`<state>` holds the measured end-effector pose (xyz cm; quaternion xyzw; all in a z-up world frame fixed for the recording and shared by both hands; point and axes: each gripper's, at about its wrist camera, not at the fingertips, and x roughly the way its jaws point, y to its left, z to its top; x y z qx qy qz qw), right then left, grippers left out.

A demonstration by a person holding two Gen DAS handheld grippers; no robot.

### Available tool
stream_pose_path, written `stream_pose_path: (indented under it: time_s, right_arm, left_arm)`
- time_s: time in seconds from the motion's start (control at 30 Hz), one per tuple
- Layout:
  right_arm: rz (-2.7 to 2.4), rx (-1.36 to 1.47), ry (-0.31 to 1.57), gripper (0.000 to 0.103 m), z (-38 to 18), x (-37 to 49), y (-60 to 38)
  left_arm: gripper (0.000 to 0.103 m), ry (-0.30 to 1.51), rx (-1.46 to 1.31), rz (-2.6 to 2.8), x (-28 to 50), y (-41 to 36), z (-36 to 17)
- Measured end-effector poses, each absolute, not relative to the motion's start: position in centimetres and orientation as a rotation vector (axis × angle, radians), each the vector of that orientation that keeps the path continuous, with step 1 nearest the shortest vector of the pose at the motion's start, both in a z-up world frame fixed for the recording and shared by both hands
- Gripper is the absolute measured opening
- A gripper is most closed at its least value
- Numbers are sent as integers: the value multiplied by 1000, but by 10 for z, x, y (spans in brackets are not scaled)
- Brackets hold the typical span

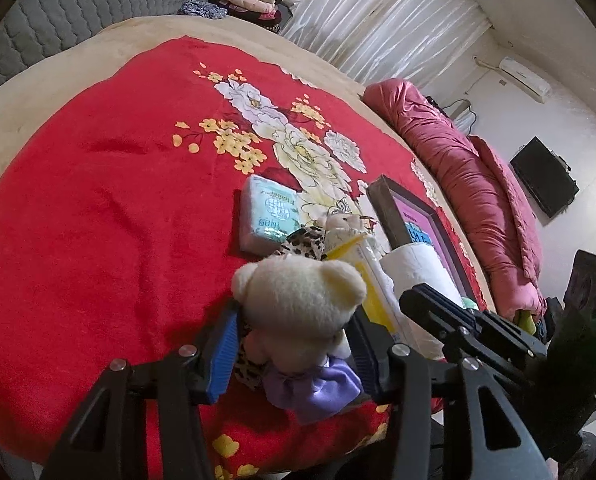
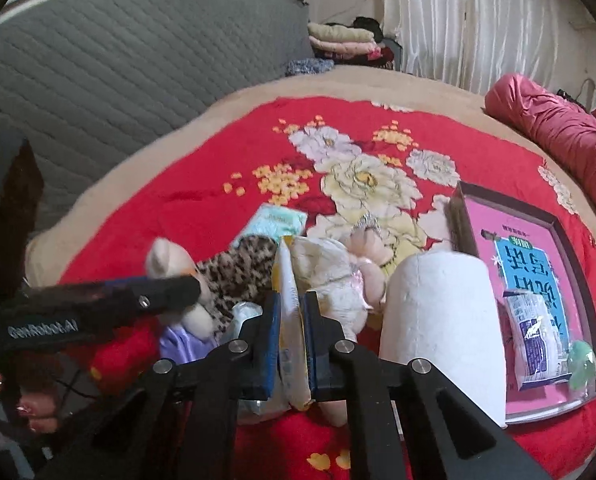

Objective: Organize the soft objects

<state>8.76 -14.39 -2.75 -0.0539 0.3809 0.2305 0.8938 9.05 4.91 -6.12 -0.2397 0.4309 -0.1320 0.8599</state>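
While your left tool (image 1: 294, 344) clamps the bear (image 1: 298, 300) at lower centre, the bed (image 1: 98, 200) lies beneath. Your right tool (image 2: 292, 356) is closed on the yellow pack (image 2: 292, 320).

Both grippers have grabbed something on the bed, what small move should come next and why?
Probably lift the left hand-held gripper a little: it is shut on the bear, which leans against the yellow pack pinched by the right hand-held gripper. Raising the bear first frees it from the crowded pile.

Home bedroom — bed blanket (image 1: 98, 200), curtains (image 2: 477, 20), headboard (image 2: 118, 52).
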Motion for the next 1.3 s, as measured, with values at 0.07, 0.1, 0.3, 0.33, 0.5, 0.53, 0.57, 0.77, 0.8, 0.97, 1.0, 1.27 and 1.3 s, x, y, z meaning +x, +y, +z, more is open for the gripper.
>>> stream_pose_path:
  time_s: [0.07,0.1,0.3,0.33,0.5,0.53,0.57,0.77,0.8,0.97,1.0,1.27,1.3]
  right_arm:
    - [467,-130,796,11,-26,87,-143]
    - [462,-145,809,11,-29,88,-141]
    - [507,-125,815,29,-29,84,-139]
    - [509,-122,814,31,-28,84,-138]
    - [531,-132,814,31,-27,84,-128]
    - [535,-137,821,31,-29,85,-124]
    - [536,-141,830,31,-31,86,-122]
    - [511,-162,905,31,-53,101,-114]
    - [510,-157,909,31,-56,103,-114]
    - [483,-155,961,24,-78,117,-114]
    - [479,-151,963,19,-81,118,-114]
    - [508,-18,941,13,-74,121,-136]
    - [510,-1,935,13,-71,120,-139]
  left_arm:
    - [51,915,-504,-266,90,50,-63]
    - [51,918,-507,-262,90,50,-64]
    - [51,925,-523,-250,89,55,-66]
    - [51,926,-527,-250,89,55,-67]
    - [51,931,-538,-251,91,58,-70]
    - [51,932,-539,-251,91,58,-70]
    - [51,932,-541,-251,91,59,-70]
    - [51,940,-552,-254,91,61,-73]
    - [51,941,-555,-255,91,62,-73]
    - [51,942,-554,-254,92,62,-74]
    - [51,943,-554,-252,92,62,-75]
    - [51,940,-550,-249,91,60,-77]
    - [51,937,-550,-250,91,59,-76]
